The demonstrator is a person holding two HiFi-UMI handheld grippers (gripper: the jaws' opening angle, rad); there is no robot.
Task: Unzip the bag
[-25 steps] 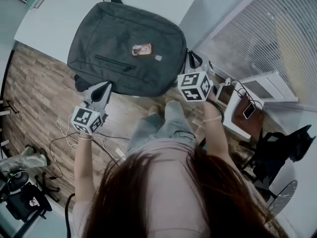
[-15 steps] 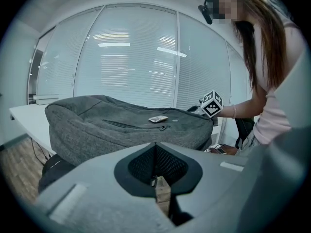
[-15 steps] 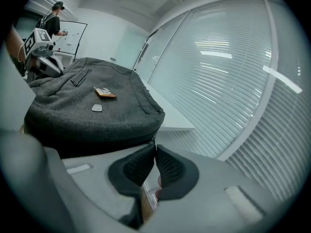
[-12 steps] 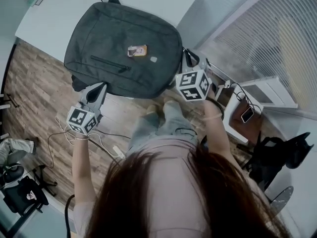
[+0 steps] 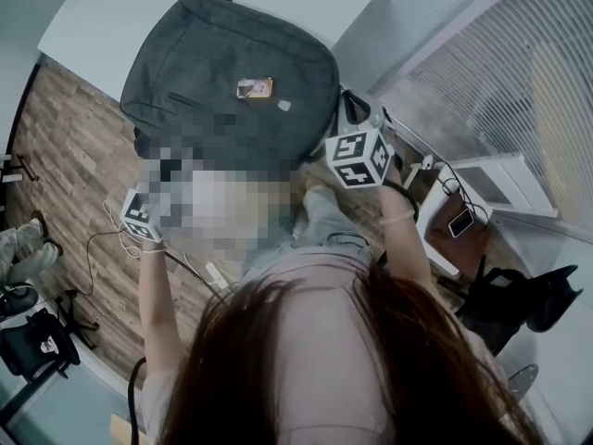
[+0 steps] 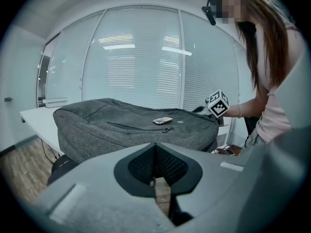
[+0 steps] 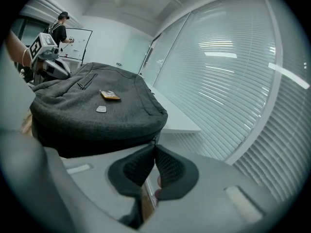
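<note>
Keeping its place, right gripper (image 7: 155, 148) pinches what looks like the zip pull (image 7: 155, 140) at its tips, ready to drag; left gripper (image 6: 155, 147), jaws together, faces the bag (image 6: 131, 130).

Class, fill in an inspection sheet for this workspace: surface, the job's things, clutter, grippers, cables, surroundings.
Surface: white table, with the bag lying flat on it.
Job's things: grey bag; front pocket zip looks shut.
Clutter: small orange tag on the bag; phone to the right of the table.
Grippers: left gripper has its jaws together by the bag's near side. The right gripper jaws have just been closing, and their tips meet at the bag's corner. A pinched zip pull cannot be confirmed.
Cables: loose cables on the floor.
Surroundings: wooden floor, window blinds, a person at a whiteboard.
</note>
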